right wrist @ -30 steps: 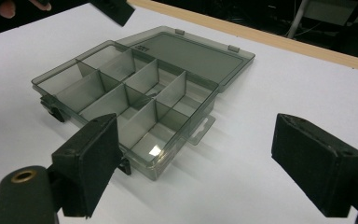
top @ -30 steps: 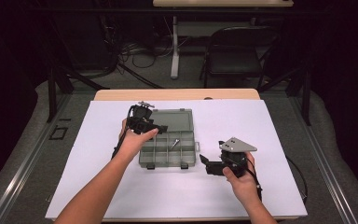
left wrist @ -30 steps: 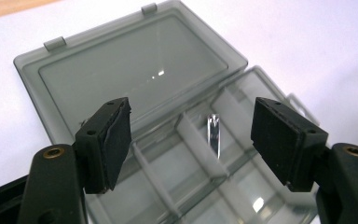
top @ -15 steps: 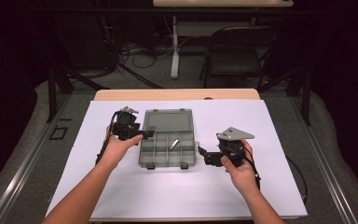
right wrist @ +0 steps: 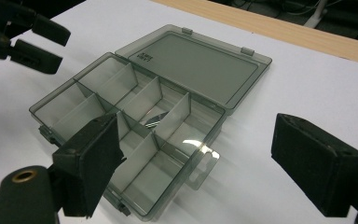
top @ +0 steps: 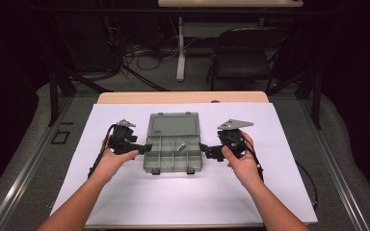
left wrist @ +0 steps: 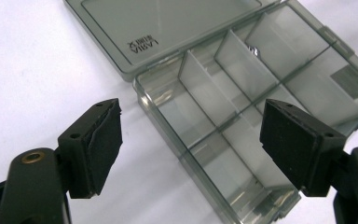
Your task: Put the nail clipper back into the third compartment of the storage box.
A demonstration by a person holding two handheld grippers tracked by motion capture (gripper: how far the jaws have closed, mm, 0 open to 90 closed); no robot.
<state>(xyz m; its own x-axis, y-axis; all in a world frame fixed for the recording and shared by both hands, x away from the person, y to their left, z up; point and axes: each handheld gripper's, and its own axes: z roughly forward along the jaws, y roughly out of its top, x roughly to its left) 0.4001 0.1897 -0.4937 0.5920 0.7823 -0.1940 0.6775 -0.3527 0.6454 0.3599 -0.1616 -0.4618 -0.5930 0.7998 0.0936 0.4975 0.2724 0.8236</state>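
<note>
Smoky clear compartment box lies lid-open between spread left gripper and spread right gripper.

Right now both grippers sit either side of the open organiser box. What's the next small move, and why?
Probably ease the left gripper in onto the near end wall of the organiser box to steady it. Its jaws have just been opening, with that wall between them untouched. The lid lies flat open, a small metal part rests in one compartment, and the right gripper waits open beside the opposite end.

You worked at a wooden table covered by white paper, an open compartment box lying near its centre.
</note>
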